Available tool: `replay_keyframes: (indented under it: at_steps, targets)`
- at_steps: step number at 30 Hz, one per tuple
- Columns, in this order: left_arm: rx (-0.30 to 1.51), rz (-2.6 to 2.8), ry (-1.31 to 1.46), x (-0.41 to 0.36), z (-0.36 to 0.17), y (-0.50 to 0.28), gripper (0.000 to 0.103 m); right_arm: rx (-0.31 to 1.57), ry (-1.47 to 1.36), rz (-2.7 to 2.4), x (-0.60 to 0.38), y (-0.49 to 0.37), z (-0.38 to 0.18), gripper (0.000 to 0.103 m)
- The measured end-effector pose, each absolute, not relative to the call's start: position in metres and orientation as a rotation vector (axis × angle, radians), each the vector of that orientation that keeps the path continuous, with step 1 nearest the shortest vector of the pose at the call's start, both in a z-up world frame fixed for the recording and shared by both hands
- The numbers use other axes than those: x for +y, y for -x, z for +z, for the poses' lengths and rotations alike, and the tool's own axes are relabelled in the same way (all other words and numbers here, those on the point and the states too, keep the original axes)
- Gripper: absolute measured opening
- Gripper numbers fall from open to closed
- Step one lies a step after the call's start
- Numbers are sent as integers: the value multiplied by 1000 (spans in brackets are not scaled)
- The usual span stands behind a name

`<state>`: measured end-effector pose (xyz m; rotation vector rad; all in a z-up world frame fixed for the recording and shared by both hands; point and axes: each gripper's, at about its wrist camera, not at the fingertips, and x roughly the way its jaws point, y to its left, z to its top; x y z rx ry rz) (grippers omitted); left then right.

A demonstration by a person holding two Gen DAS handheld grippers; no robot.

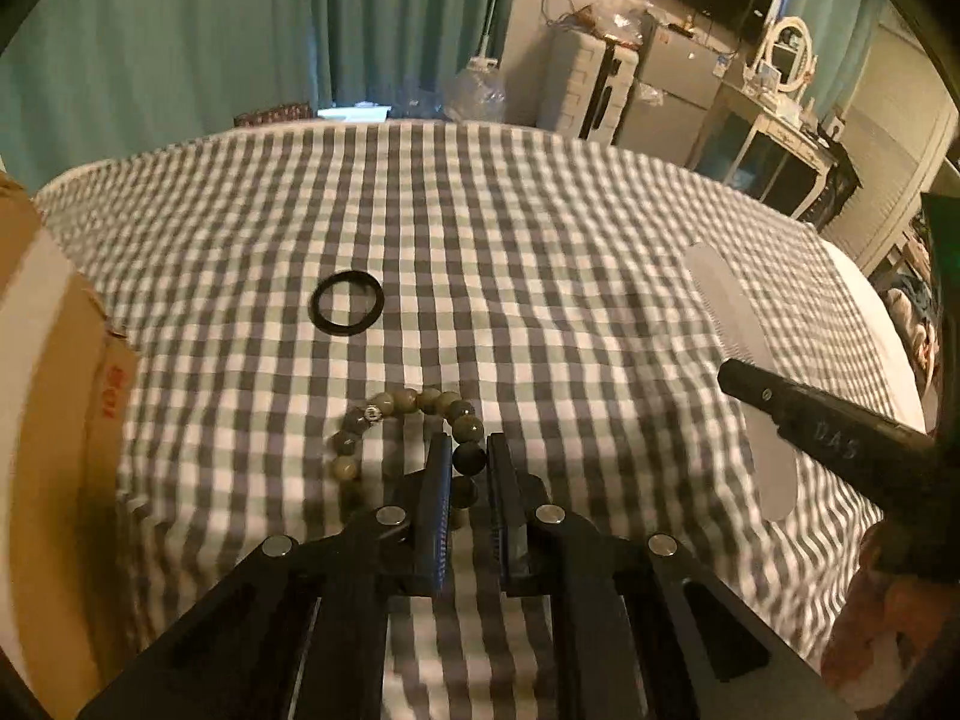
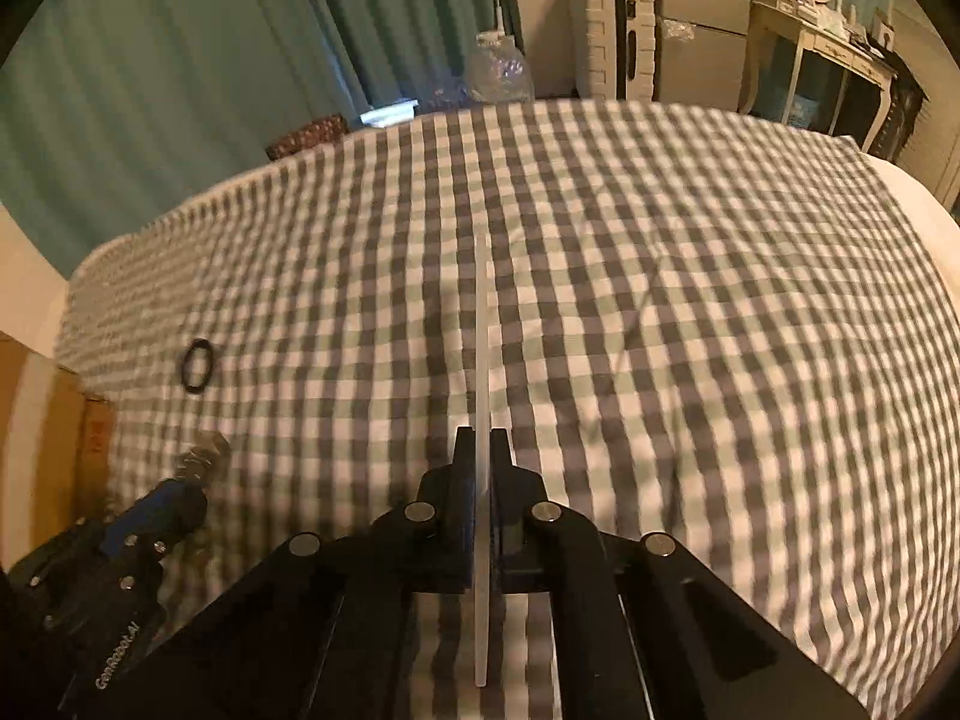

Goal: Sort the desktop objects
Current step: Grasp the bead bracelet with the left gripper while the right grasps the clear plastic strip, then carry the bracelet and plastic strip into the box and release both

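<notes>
lived-in home bedroom, gingham checked bedspread [image 1: 540, 252] over a bed, teal curtains [image 1: 180, 42] behind, white vanity with oval mirror [image 1: 789, 48], hard-shell suitcase [image 2: 612, 39], small fridge [image 2: 699, 18], cardboard box [image 1: 54, 420] at the side

Grey-white checked cloth [image 1: 540, 276], black ring [image 1: 346, 311]

A checked cloth [image 1: 540, 240] is covering the surface; teal curtains [image 1: 180, 48] are hanging behind; a suitcase [image 2: 612, 42] is standing beside a cabinet [image 2: 702, 30].
</notes>
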<state>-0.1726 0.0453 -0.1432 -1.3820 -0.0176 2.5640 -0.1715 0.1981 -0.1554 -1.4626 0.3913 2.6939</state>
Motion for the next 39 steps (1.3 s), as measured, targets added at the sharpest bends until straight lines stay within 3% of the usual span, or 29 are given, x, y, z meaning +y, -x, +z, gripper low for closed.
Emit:
replay_keyframes:
  at_steps: [13,27,33,39]
  targets:
    - [-108,2631,1217,15,-52,110,11,484,1309,2858,182,102,-60,3]
    - [-155,2761,967,-43,55,79,11,369,1223,3071,66,78,8,3]
    - [-176,2848,971,-93,69,77,11,372,1296,3210,-1,89,19,3]
    - [-237,2931,1038,-151,55,85,11,337,1444,3290,-69,108,-3,3]
